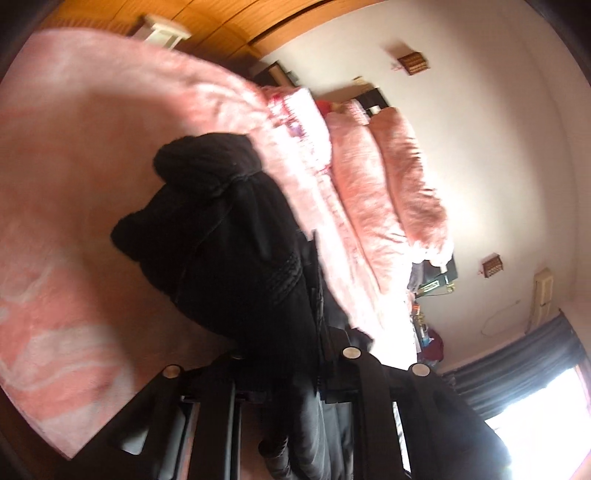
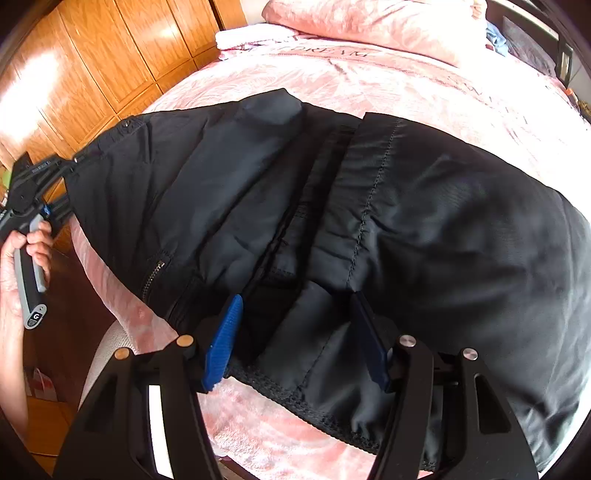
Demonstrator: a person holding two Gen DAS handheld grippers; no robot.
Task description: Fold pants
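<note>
Right tool spread wide over the black pants — left tool clenched on their edge.

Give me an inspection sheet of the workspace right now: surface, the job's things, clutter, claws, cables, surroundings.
Surface: bed with pink patterned blanket, rumpled.
Job's things: black pants spread across the bed, zipper visible, waistband edge nearest the right wrist camera.
Clutter: folded white cloth and pink pillow at the far end of the bed.
Claws: left claw shut on the pants' far-left edge; right claw open, its blue pads astride the near edge.
Cables: a thin cord hangs on the white wall.
Surroundings: wooden wardrobe, dark curtain by a bright window.
</note>
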